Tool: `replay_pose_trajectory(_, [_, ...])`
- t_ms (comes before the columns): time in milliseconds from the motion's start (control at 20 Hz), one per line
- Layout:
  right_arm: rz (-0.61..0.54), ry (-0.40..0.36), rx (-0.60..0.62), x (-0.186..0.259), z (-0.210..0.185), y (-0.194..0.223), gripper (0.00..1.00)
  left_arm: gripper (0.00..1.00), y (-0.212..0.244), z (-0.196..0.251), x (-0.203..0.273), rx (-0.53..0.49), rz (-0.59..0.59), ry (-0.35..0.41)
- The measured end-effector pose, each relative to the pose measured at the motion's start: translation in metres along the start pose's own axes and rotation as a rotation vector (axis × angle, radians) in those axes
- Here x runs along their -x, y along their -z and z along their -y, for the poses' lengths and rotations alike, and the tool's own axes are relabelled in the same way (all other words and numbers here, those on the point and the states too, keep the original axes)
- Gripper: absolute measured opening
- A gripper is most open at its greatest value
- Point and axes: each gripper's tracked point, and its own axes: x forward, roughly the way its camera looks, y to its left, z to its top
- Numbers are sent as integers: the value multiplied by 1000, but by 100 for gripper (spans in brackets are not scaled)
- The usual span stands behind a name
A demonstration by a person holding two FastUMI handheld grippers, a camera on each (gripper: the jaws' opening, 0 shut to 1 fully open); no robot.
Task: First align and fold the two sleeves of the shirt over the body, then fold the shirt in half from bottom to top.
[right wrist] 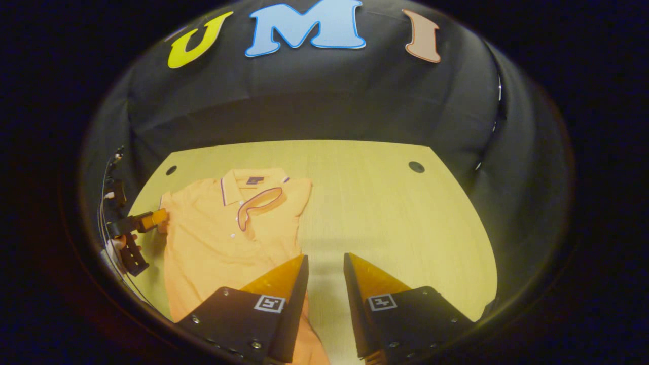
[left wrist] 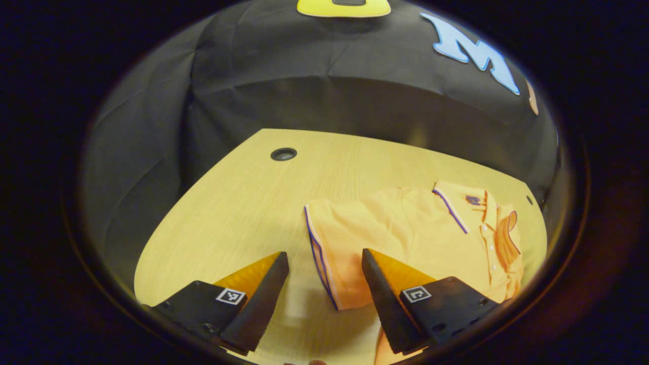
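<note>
table right half bare, free passage | shirt covers left | left gripper at shirt's left edge

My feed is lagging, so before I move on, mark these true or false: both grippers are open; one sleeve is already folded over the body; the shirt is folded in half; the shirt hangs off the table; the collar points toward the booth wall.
1. Both grippers are open. True: left gripper and right gripper both show a gap.
2. One sleeve is folded over the body. True.
3. The shirt is folded in half. False: it lies full length.
4. The shirt hangs off the table. False: it lies on it.
5. The collar points toward the wall. True.
</note>
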Motion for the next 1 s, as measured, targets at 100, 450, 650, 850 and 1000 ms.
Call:
replay_pose_trajectory(100, [-4, 8, -10, 3, 5, 6, 45, 96, 2, 0, -3, -20, 2, -16])
replay_pose_trajectory(450, [-5, 16, -59, 5, 13, 8, 45, 52, 2, 19, -9, -46, 5, -24])
replay_pose_trajectory(650, [-7, 17, -68, 7, 15, 13, 45, 15, 0, 24, -9, -66, 2, -37])
replay_pose_trajectory(850, [-13, 15, -77, 9, 17, 19, 45, 6, -3, 25, -9, -125, -13, -66])
replay_pose_trajectory(1000, [-7, 17, -89, 10, 21, 21, 45, 6, -13, 31, -4, -153, 8, -70])
